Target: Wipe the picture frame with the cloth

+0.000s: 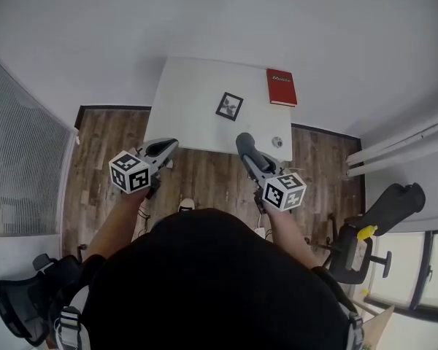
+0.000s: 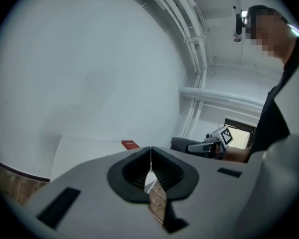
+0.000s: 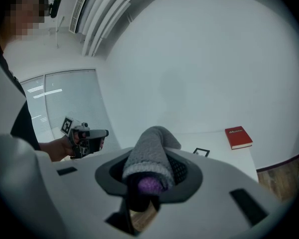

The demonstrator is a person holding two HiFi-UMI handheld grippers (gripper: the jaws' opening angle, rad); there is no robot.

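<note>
A small black picture frame [image 1: 229,106] lies flat near the middle of the white table [image 1: 186,104]. It also shows in the right gripper view as the frame [image 3: 201,152], beyond the jaws. My right gripper [image 1: 250,152] hovers over the table's near edge, shut on a rolled grey cloth [image 1: 244,141]. That cloth [image 3: 152,156] sticks out between the jaws of the right gripper [image 3: 150,172]. My left gripper [image 1: 171,145] is held just short of the near edge, to the frame's left. Its jaws meet in the left gripper view [image 2: 150,164], with nothing between them.
A red book [image 1: 281,87] lies at the table's far right corner. A small round object [image 1: 277,141] sits near the front right edge. Wooden floor [image 1: 102,144] surrounds the table. A black office chair [image 1: 372,224] stands at the right, and another chair [image 1: 22,297] is at the lower left.
</note>
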